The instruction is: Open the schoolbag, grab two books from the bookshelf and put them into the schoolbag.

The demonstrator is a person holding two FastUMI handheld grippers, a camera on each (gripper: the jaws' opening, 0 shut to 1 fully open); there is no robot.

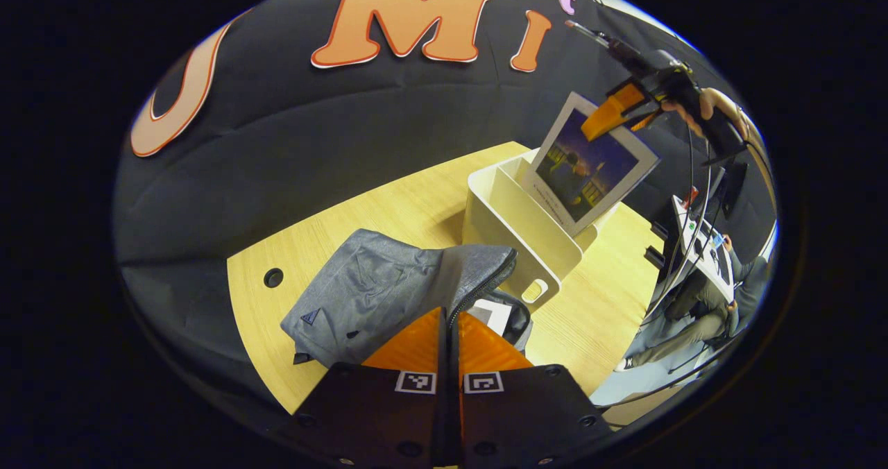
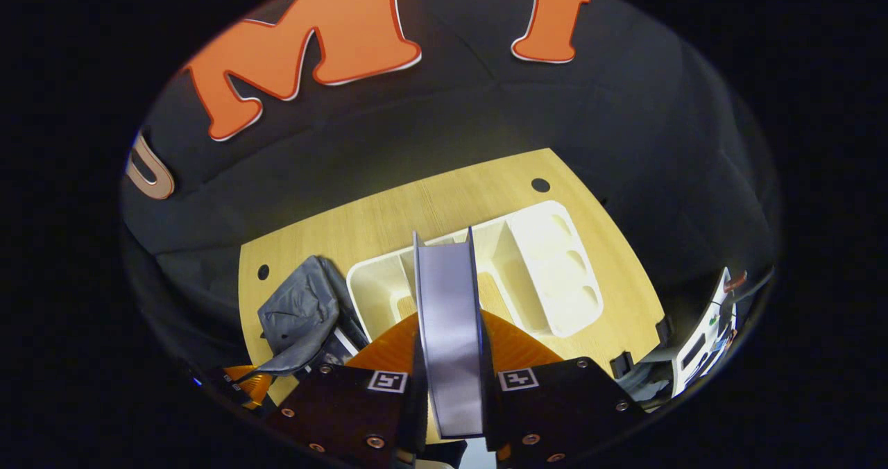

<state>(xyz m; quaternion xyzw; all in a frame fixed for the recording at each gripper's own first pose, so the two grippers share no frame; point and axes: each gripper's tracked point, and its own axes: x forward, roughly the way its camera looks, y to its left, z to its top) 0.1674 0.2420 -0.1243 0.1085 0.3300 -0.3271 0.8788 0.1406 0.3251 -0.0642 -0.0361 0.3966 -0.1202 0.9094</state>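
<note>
schoolbag of grey fabric (image 1: 388, 282) is lying unzipped, near and left of the white plastic bookshelf (image 1: 517, 229); my right gripper (image 2: 449, 358) is clamping a thin white-bordered book (image 1: 590, 164) above it, my left gripper (image 1: 447, 337) is pinching the bag's flap.

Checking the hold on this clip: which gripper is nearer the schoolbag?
Left. The left gripper is shut on the grey schoolbag at its zipper edge. The right gripper is off over the bookshelf, shut on a book.
</note>
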